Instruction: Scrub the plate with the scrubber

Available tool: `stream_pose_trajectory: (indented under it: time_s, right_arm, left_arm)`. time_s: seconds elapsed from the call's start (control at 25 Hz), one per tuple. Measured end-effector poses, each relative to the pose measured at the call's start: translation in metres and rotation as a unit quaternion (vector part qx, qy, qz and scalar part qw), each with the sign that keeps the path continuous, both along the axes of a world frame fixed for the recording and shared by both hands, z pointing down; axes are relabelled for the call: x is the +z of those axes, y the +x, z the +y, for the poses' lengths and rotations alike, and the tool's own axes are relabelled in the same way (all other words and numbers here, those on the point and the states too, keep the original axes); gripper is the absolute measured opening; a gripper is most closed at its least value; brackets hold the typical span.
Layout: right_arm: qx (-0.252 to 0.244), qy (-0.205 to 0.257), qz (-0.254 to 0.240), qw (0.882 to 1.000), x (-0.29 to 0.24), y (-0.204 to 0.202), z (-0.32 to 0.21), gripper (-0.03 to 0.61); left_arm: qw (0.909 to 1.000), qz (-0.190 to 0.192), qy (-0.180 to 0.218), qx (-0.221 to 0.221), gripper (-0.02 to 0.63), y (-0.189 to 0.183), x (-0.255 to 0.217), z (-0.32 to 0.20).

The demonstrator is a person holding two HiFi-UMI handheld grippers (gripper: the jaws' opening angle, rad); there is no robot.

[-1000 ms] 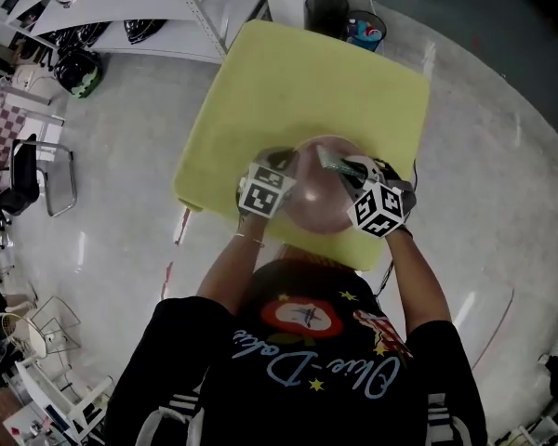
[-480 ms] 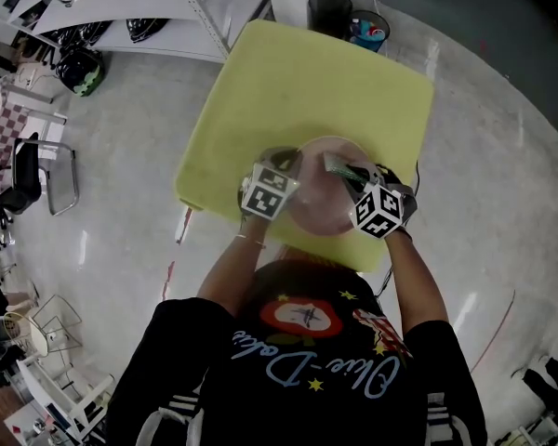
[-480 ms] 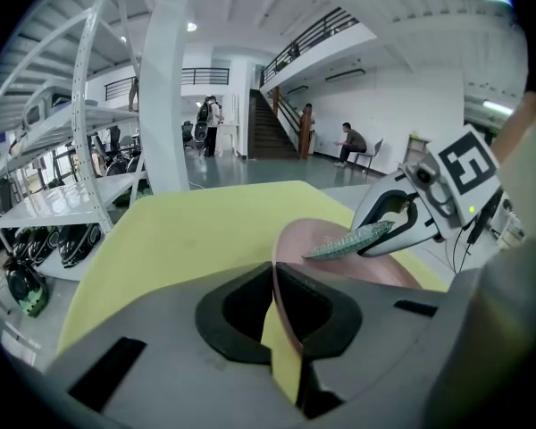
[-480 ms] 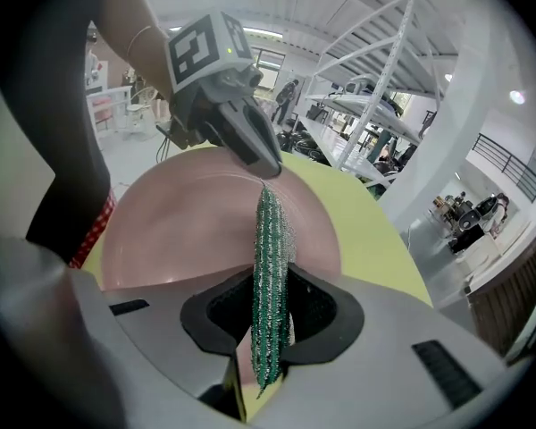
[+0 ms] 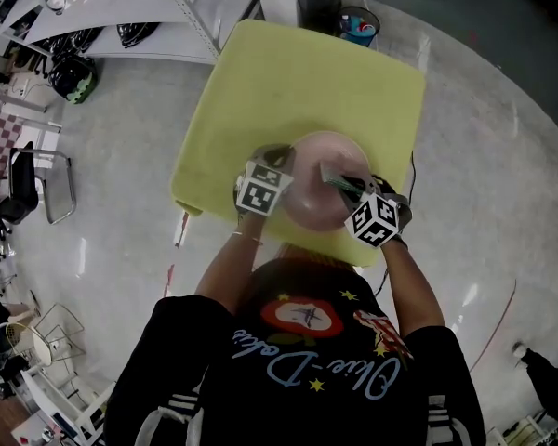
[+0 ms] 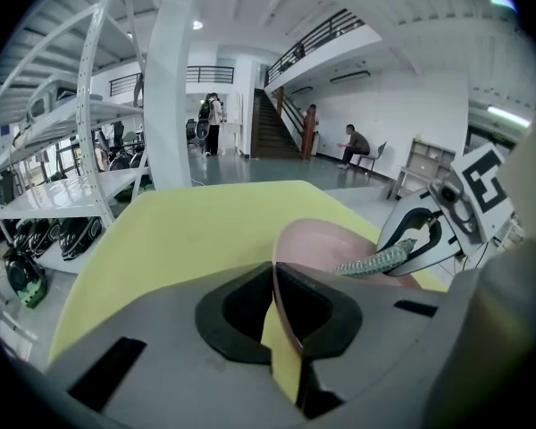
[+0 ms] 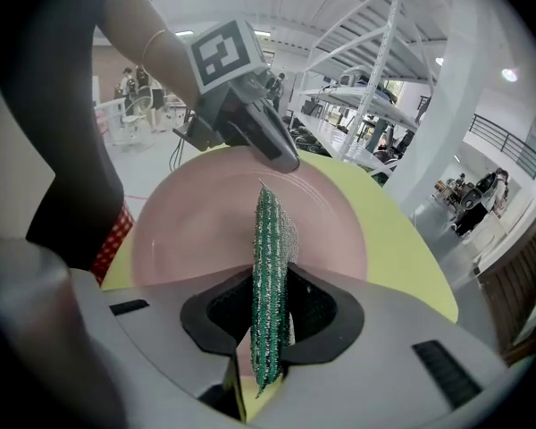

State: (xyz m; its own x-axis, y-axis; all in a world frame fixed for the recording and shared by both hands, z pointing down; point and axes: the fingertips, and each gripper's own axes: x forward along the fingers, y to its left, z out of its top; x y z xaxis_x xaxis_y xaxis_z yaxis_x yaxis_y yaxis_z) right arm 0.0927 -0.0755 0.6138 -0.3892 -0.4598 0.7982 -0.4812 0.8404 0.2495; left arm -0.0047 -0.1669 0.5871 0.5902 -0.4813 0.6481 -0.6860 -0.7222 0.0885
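Gripping plate (image 6: 326,244) and scrubber (image 7: 268,239).
My left gripper (image 6: 273,304) clamps the plate rim; my right gripper (image 7: 270,324) squeezes the scrubber, plate just beyond.

curly script lettering across the person's black shirt (image 5: 312,372), not clearly readable

L tongs (image 6: 273,298), R tongs (image 7: 270,316) (both clamped)

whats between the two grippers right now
The pink plate, clamped at its rim by the left gripper; the right gripper holds the green scrubber over it. Head view shows it.
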Motion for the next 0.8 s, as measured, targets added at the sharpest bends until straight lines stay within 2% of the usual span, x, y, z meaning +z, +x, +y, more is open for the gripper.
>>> stream_pose_trajectory:
  time_s: [0.52, 0.8]
  right_arm:
    - [-0.015, -0.032, -0.017, 0.999, 0.004, -0.018, 0.052, 0.063]
    - [-0.044, -0.049, -0.028, 0.997, 0.004, -0.039, 0.076, 0.063]
  left_arm:
    - [1.0000, 0.005, -0.003, -0.006, 0.009, -0.003, 0.002, 0.003]
    - [0.9998, 0.007, -0.005, -0.016, 0.009, -0.010, 0.005, 0.006]
